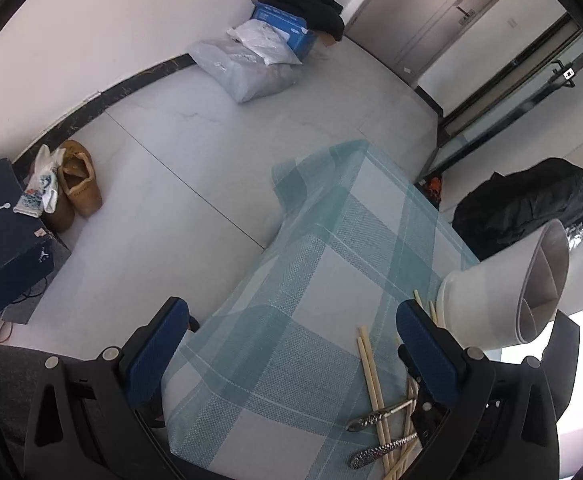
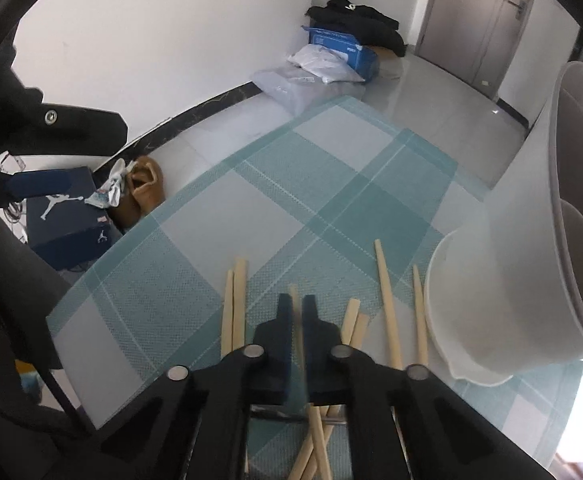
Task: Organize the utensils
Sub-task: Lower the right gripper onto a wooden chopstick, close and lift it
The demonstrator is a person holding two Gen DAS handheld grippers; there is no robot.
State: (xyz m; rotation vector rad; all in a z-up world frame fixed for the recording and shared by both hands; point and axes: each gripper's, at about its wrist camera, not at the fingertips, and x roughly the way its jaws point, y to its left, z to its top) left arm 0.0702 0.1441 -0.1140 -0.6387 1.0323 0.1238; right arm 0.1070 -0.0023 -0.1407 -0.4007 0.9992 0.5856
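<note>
I judge the sorting barely begun: my right gripper (image 2: 297, 312) is clamped on one pale wooden chopstick (image 2: 293, 294), my left gripper (image 1: 291, 344) gapes empty, other chopsticks lie beside the empty white divided holder (image 2: 531, 264).

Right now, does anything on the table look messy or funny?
Yes. The wooden chopsticks lie scattered and crossed over each other on the checked tablecloth instead of standing in the white holder. Two metal utensils lie mixed in with them. Nothing looks spilled or broken.
</note>
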